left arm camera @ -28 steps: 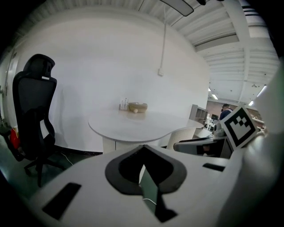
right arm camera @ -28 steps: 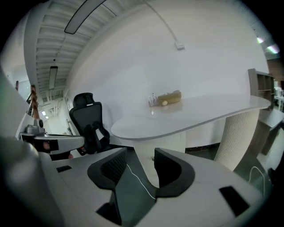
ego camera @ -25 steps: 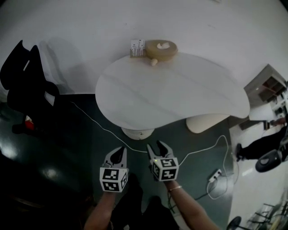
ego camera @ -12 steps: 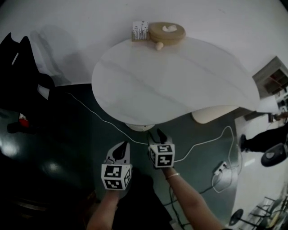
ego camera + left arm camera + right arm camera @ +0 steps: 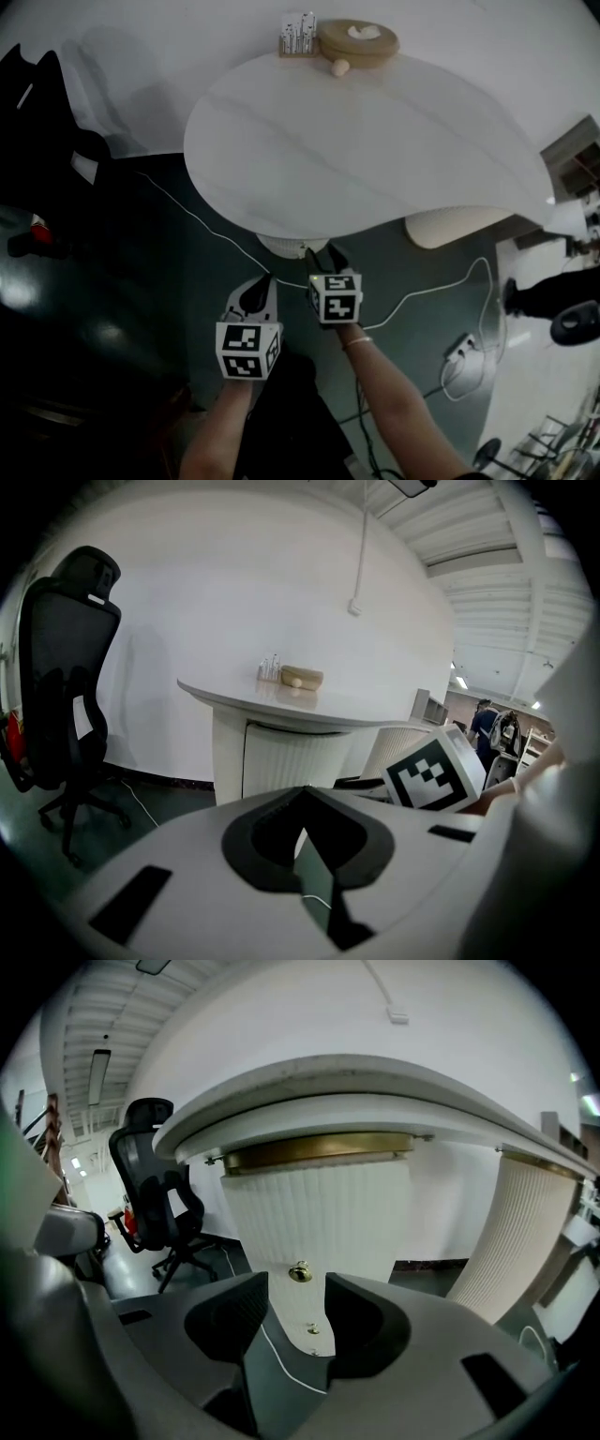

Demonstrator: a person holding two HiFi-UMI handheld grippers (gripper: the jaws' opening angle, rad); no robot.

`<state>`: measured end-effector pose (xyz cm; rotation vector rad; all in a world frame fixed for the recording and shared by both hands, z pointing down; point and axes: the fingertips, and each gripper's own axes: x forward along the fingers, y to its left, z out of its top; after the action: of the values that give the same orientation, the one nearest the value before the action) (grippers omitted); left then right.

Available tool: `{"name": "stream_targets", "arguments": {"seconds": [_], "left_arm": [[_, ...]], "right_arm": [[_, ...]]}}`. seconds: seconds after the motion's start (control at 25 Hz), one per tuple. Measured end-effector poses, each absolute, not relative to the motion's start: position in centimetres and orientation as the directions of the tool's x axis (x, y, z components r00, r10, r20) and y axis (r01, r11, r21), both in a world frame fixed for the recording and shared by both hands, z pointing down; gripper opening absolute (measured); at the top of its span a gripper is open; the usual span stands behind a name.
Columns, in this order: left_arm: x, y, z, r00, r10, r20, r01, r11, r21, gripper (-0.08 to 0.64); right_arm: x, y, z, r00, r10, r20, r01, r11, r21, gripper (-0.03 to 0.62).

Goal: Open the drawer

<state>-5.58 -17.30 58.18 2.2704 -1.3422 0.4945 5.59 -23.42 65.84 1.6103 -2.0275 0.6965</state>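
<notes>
A white table (image 5: 375,141) stands on a ribbed white pedestal (image 5: 319,1213). Under the top runs a brass band (image 5: 319,1150). Low on the pedestal's ribbed front sits a small brass knob (image 5: 300,1272). My right gripper (image 5: 296,1288) is open and points at the knob, which shows in the gap between the jaws, still some way ahead. In the head view the right gripper (image 5: 324,253) reaches under the table's near edge beside the pedestal base (image 5: 281,246). My left gripper (image 5: 261,284) hangs a little behind it, its tips together and empty (image 5: 302,794).
A black office chair (image 5: 66,696) stands to the left. A white cable (image 5: 187,220) crosses the dark floor, and a power strip (image 5: 461,345) lies at the right. A second ribbed pedestal (image 5: 450,228) and a standing person (image 5: 553,295) are further right. A wooden tray (image 5: 358,39) sits on the tabletop.
Both grippers have moved forward towards the pedestal, the right one leading. The table now sits closer and higher in the head view.
</notes>
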Motion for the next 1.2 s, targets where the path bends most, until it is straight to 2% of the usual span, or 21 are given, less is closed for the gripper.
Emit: {"name": "stream_targets", "arguments": {"seconds": [0.32, 0.92, 1.2], "left_arm": [[-5.4, -17.5, 59.7, 0.443, -0.753, 0.486, -0.896, -0.391, 0.212, 0.003], [-6.8, -18.2, 60.8, 0.421, -0.772, 0.477, -0.907, -0.352, 0.230, 0.003], [-7.1, -18.2, 61.0, 0.413, -0.770, 0.486, -0.910, -0.336, 0.241, 0.003]], "right_arm": [[5.2, -24.3, 67.7, -0.207, -0.758, 0.618, -0.972, 0.230, -0.043, 0.173], [4.6, -28.0, 69.8, -0.126, -0.753, 0.646, -0.983, 0.180, 0.018, 0.171], [4.8, -28.1, 69.7, -0.089, -0.770, 0.632, -0.982, 0.175, 0.075, 0.129]]}}
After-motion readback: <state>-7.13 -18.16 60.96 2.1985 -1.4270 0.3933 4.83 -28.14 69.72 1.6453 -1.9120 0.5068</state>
